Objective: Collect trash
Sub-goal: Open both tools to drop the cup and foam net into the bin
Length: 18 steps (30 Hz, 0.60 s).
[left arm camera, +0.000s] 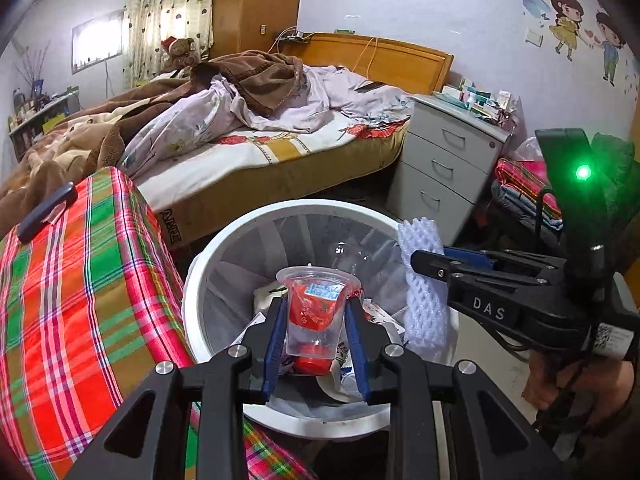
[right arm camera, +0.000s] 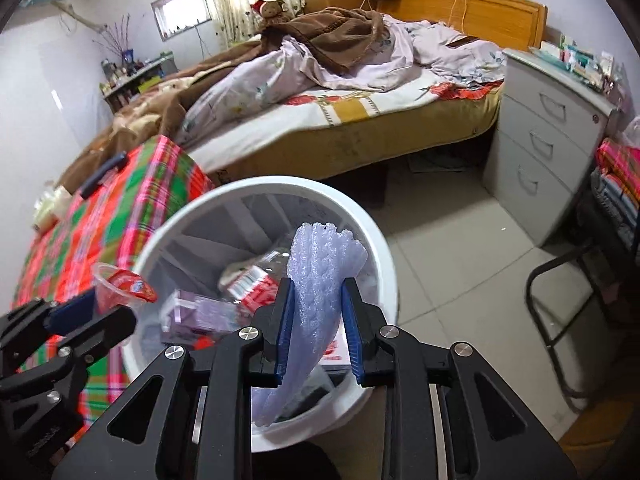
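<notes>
My left gripper [left arm camera: 316, 340] is shut on a clear plastic cup with a red label [left arm camera: 316, 312] and holds it over the white trash bin [left arm camera: 224, 248]. My right gripper [right arm camera: 318, 328] is shut on a white foam net sleeve [right arm camera: 320, 280] and holds it over the bin's rim [right arm camera: 372, 236]. The sleeve [left arm camera: 424, 292] and right gripper [left arm camera: 424, 264] show at the right of the left wrist view. The cup [right arm camera: 120, 288] and left gripper [right arm camera: 92, 312] show at the left of the right wrist view. The bin holds a plastic bottle [right arm camera: 256, 276] and wrappers.
A red-green plaid cloth surface [left arm camera: 72, 300] lies left of the bin with a dark flat object [left arm camera: 46, 210] on it. A bed [left arm camera: 280, 148] stands behind, a grey drawer unit [left arm camera: 444, 168] to the right. A black chair frame [right arm camera: 560, 320] stands on the tiled floor at right.
</notes>
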Available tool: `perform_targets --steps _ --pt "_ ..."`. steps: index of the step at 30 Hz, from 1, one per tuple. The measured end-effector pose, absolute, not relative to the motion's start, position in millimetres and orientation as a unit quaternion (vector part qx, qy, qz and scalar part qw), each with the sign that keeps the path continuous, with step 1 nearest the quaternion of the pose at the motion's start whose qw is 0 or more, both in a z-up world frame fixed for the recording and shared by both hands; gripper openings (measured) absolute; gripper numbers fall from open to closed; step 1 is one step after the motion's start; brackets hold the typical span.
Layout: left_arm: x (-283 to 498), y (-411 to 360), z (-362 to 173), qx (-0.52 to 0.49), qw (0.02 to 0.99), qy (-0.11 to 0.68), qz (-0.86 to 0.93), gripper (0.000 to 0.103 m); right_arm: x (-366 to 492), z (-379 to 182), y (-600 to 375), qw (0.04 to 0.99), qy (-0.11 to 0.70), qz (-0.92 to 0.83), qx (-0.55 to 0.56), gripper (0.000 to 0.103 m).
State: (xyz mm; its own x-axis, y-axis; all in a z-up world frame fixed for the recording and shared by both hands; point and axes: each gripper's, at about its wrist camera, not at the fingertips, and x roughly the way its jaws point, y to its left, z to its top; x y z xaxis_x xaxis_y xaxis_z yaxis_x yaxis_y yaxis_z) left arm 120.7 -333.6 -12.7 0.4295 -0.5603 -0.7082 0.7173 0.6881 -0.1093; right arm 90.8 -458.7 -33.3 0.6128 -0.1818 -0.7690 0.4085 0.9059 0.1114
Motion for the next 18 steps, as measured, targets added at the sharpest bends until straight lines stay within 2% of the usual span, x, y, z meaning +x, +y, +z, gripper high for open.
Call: perform_targets --steps 3,5,6,7,8,10,18 --pt "123 -334 -14 0.104 0.841 0.375 -0.376 0.031 90 -35 -461 0.886 0.412 -0.161 0.139 0.027" --pt "124 -333 -14 0.103 0.843 0.375 -0.372 0.036 90 -35 -461 0.886 0.413 -0.165 0.134 0.031" --pt "125 -332 -15 0.103 0.844 0.375 -0.368 0.044 90 -35 -462 0.885 0.413 -0.168 0.133 0.034" --pt "126 -331 -14 0.101 0.845 0.375 -0.368 0.05 89 -35 -462 0.885 0.412 -0.168 0.136 0.041" --pt "126 -330 -14 0.098 0.845 0.375 -0.368 0.051 88 -35 -462 0.886 0.411 -0.166 0.14 0.053" --pt "125 -328 -13 0.099 0.848 0.374 -0.364 0.051 86 -33 -463 0.888 0.403 -0.163 0.148 0.06" --pt "121 -316 -9 0.091 0.855 0.37 -0.352 0.054 77 -27 -459 0.896 0.379 -0.164 0.163 0.06"
